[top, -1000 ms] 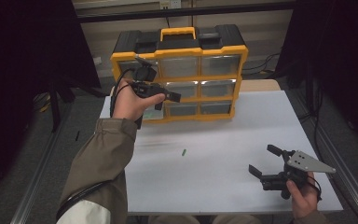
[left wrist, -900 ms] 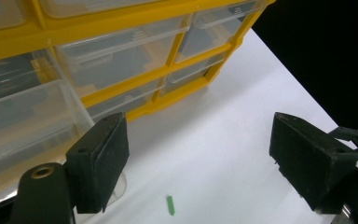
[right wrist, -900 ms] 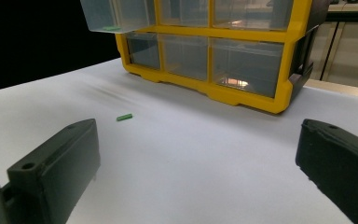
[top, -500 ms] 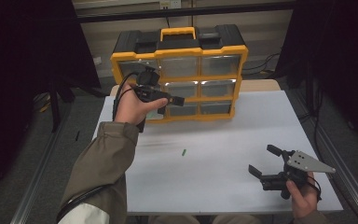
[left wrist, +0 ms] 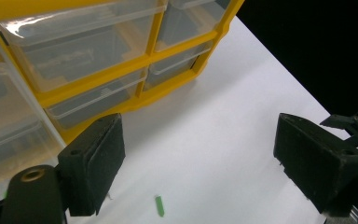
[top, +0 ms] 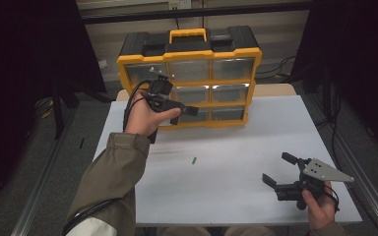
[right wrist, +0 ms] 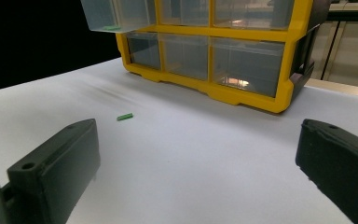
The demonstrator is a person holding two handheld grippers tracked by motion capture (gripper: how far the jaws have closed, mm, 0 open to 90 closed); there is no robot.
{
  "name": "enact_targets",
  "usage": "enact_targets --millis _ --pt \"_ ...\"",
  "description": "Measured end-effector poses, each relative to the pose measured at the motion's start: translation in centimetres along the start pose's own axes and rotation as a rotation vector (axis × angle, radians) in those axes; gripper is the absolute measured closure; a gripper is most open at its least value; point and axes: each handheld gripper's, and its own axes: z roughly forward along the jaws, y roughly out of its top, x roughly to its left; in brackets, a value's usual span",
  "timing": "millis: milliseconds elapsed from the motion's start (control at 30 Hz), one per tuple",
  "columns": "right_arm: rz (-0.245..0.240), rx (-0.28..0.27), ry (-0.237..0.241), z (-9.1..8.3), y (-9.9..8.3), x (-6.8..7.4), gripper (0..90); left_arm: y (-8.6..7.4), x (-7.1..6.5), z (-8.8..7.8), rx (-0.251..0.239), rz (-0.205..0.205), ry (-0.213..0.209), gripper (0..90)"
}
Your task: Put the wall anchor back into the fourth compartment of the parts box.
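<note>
Peg (top: 194, 160) on the surface (top: 236, 196), tiny, stiff, light.
We'd pinch its long sides; left gripper (top: 189, 110) and right gripper (top: 281, 170) both released, empty.

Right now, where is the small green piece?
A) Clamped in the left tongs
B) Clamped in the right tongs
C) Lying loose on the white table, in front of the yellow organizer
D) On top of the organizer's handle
C: the small green piece lies alone on the white table, short of the yellow organizer, and both tongs stand open with nothing between them.
</note>
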Motion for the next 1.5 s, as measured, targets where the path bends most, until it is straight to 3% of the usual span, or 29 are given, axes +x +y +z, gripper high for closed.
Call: enact_targets --millis 433,1000,1500 --pt "-0.001 -0.001 -0.001 0.0 0.0 0.0 0.0 -1.0 -0.1 0.9 0.001 0.001 -0.019 16.0" --pt "0.0 -0.001 -0.003 0.0 0.0 0.0 0.0 -2.4 0.0 2.0 -0.007 0.011 -0.007 14.8" --pt "0.0 -0.003 0.0 0.0 0.0 0.0 0.0 -4.0 0.2 3.1 0.019 0.012 -0.005 14.7"
